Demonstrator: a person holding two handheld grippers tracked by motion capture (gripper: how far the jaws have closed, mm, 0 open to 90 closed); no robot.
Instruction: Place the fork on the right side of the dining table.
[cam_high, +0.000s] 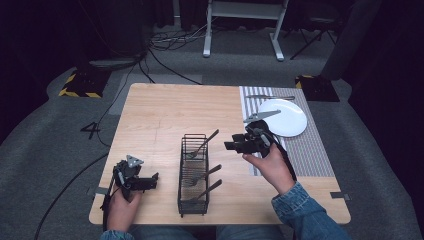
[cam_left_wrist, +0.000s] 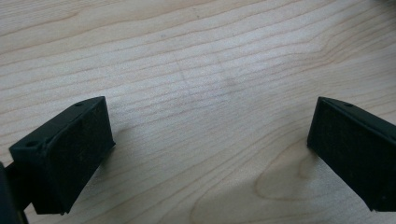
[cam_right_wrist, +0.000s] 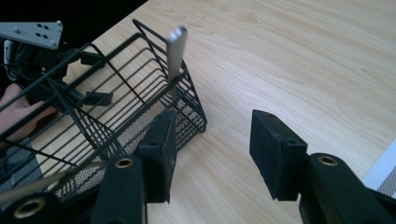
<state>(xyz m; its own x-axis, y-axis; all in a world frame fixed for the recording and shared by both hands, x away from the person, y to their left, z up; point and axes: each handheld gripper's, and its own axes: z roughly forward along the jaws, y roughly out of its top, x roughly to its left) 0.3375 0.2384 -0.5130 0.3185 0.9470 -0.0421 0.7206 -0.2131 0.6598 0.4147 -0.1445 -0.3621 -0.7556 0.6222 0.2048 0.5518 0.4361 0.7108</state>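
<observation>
Black wire cutlery rack (cam_high: 193, 172) keeps three metal forks (cam_high: 202, 177) upright — we hold our right claw (cam_high: 231, 145) and left claw (cam_high: 154, 178) released, empty, over the pale wooden worktop (cam_high: 160, 115).

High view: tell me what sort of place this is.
Probably a lab or studio set up for recording, not a home kitchen: dark curtains surround a lone wooden table, cables trail over grey carpet, and hazard-striped blocks sit on the floor. The plate looks staged.
</observation>
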